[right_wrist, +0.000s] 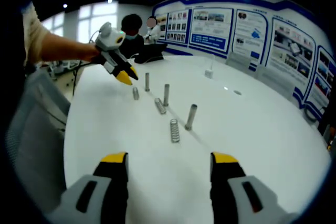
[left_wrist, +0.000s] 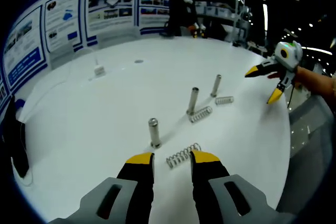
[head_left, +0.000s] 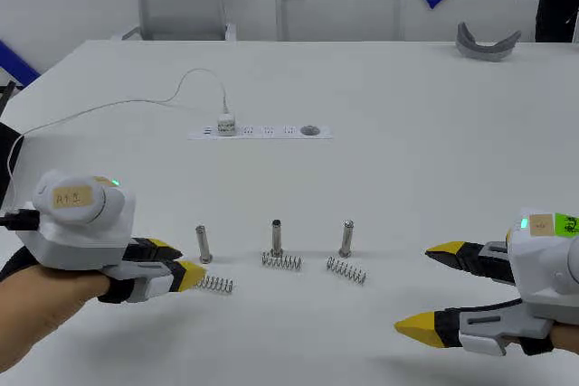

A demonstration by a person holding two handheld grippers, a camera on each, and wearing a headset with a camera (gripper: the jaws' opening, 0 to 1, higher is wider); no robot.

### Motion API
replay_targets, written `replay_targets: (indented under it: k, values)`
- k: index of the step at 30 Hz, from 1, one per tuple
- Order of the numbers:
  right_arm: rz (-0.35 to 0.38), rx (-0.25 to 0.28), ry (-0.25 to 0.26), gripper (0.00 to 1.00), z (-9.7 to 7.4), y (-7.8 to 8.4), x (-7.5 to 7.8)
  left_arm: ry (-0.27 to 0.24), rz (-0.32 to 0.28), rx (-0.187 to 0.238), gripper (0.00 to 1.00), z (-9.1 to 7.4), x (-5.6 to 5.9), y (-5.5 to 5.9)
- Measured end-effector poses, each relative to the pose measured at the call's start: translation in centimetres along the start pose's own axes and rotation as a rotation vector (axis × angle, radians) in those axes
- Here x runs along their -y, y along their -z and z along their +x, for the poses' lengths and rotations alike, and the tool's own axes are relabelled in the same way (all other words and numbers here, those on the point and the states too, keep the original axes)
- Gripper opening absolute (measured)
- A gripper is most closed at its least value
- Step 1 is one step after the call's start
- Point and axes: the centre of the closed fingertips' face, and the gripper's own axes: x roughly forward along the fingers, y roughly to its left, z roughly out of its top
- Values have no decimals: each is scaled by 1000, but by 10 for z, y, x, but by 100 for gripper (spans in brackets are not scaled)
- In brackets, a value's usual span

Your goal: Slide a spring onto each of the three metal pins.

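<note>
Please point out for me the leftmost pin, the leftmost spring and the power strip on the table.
leftmost pin (head_left: 203, 243), head view, middle of its shaft.
leftmost spring (head_left: 215, 284), head view, middle coils.
power strip (head_left: 271, 132), head view, its top face.

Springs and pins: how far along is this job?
Nothing done yet: the left pin, middle pin and right pin stand bare. The left spring, middle spring and right spring lie on the table beside them. In hand: the open left gripper has its tips at the left spring's end, not gripping. The right gripper is open, apart. All three remain to fit.
</note>
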Motion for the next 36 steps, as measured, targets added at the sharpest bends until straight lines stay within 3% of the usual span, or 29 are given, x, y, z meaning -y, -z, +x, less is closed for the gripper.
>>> replay_targets:
  k: [7,11,19,36]
  values:
    - [3,0,4,65,-1,0,1,54,81,-47,28,12,9,9]
    - [4,-2,7,65,-1,1,2,72,111,-58,28,17,14,9]
    - [7,0,11,65,-2,1,3,96,118,-79,26,23,16,13]
    - [2,-1,1,64,0,1,-1,117,131,-102,23,15,25,24]
